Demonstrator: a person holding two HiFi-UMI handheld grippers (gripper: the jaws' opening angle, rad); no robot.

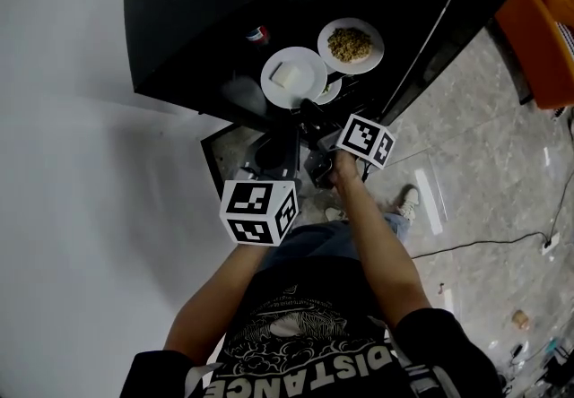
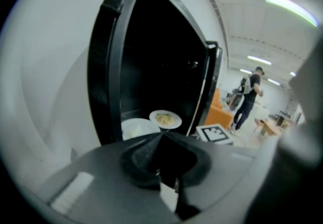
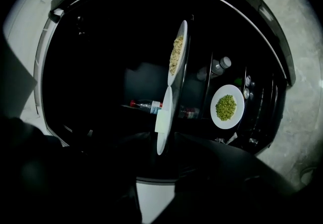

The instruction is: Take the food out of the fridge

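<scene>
Two dim views: left claw point(image 2: 162, 138) closed, empty; right claw point(image 3: 164, 142) open at an edge-on plate point(image 3: 165, 109), fridge point(image 3: 101, 61) interior black.

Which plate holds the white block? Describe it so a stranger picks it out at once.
Look into the open black fridge. Among the white plates inside, the plate with the white block is the left one in the head view, nearest the person. Its neighbour, the grain plate, carries a yellowish-brown heap instead of one pale slab.
</scene>
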